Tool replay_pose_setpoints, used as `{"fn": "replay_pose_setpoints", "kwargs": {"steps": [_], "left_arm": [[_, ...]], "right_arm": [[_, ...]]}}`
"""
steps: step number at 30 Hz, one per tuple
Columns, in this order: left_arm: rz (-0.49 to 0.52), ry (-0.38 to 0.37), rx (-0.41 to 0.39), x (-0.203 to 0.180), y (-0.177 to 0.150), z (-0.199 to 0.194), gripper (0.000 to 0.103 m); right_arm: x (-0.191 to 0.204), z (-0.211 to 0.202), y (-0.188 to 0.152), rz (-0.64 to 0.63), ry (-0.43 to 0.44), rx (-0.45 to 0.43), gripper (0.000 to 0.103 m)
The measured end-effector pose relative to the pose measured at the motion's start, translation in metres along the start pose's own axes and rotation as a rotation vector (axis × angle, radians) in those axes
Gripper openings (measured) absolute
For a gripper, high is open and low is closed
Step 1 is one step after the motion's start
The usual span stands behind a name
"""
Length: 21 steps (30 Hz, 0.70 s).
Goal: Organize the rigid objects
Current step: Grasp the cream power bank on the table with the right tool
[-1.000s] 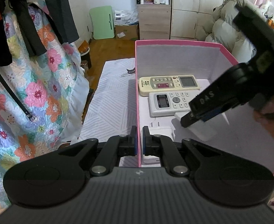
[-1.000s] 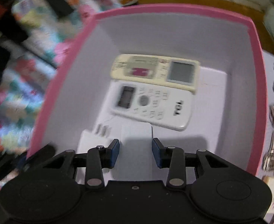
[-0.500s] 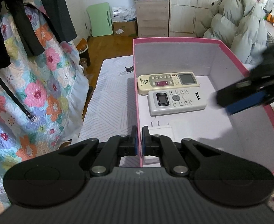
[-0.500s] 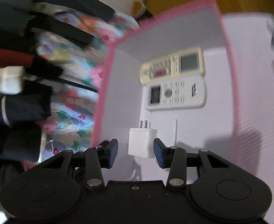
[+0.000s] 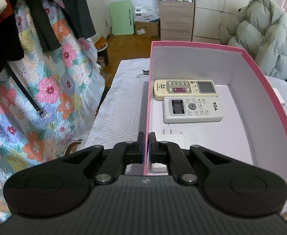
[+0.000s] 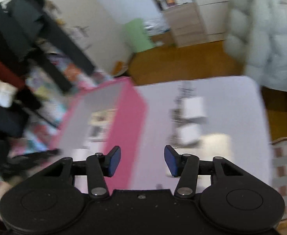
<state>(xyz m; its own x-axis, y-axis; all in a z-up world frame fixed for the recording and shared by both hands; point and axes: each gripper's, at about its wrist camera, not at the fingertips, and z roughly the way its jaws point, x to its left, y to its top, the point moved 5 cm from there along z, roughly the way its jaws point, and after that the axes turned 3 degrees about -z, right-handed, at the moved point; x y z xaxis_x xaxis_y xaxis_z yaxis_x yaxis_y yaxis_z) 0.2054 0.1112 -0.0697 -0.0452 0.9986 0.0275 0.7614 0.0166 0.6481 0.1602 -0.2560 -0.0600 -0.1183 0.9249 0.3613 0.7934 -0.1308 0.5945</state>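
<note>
A bedroom table (image 6: 231, 117) bears our pink box (image 5: 192, 45), its near-left wall clamped by our left gripper (image 5: 145, 146) to steady it; inside lie two remotes (image 5: 192, 99) and a charger (image 5: 170, 137); our right gripper (image 6: 142, 161), empty, is opening near white blocks (image 6: 192, 107), presumably next.

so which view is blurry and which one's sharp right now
Left wrist view: sharp, the white TCL remote control reads clearly in the pink-rimmed cardboard box. Right wrist view: motion-smeared, white blocks on the table streaked; only the right tool stays crisp.
</note>
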Motion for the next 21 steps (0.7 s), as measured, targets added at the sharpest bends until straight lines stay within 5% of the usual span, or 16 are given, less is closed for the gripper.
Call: {"fn": "replay_pose_setpoints", "kwargs": {"steps": [9,15,21], "left_arm": [[-0.027,0.011,0.002,0.001,0.001,0.0,0.004],[-0.024,0.028,0.007,-0.002,0.002,0.001,0.005],[-0.024,0.034,0.013,-0.003,0.003,0.0,0.005]], "right_arm": [[-0.041,0.052,-0.02,-0.058,-0.284,0.067,0.056],[-0.044,0.081,-0.015,-0.134,-0.288,0.055,0.063],[-0.043,0.07,-0.016,-0.128,-0.268,-0.005,0.058]]}}
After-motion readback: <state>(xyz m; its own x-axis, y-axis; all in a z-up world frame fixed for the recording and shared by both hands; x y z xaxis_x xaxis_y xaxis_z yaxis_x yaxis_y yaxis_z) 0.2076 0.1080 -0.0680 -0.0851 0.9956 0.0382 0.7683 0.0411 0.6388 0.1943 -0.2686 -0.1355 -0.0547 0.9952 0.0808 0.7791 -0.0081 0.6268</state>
